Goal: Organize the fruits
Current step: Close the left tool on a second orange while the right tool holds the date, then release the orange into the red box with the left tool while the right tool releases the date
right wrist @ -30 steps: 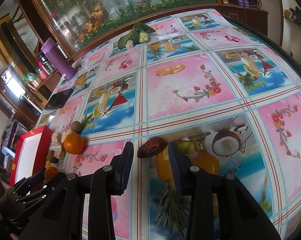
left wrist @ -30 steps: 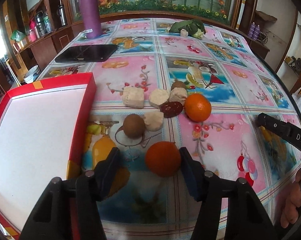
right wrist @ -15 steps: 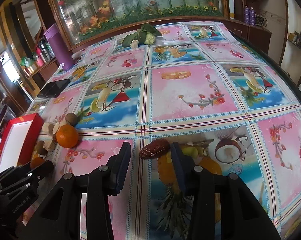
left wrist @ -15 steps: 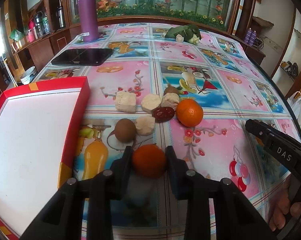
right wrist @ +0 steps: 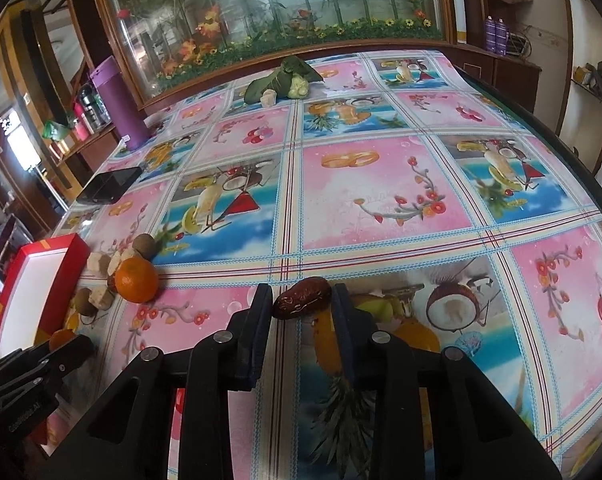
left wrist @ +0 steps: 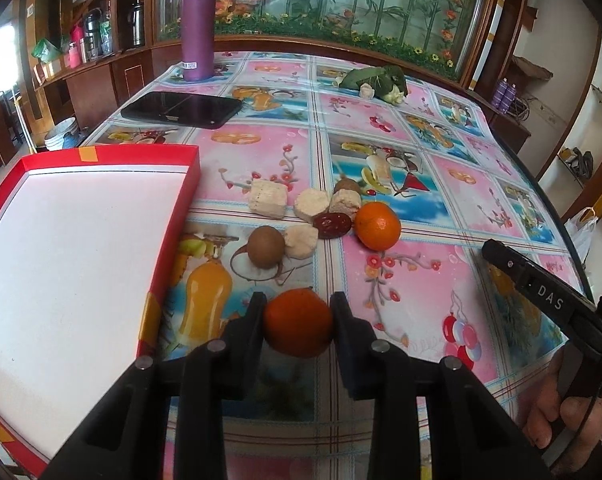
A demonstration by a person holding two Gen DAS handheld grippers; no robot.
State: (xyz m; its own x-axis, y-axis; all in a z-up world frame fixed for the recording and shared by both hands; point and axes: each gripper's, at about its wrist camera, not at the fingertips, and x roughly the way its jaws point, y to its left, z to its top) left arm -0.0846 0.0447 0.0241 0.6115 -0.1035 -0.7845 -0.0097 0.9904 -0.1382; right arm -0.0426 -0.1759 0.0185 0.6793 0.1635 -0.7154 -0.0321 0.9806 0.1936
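Fruits lie across a table under a fruit-print tablecloth; largest of what matters is the red tray with its white floor at the near left, bare of fruit. Just right of it sits a cluster: a second orange, a brown round fruit, pale biscuit-like blocks and a small red date. Nearer, the left gripper clamps an orange between both pads, angled steeply down at the cloth. Well apart to the right, the right gripper tilts down likewise, its jaws closing on a brown date that lies slanted between them, the right pad touching its end. The date seems the likelier failure: gripped across its slant, it could pivot or squirt out as the jaws tighten. The orange, round and held at its widest, might roll free if the carry to the tray is jerky
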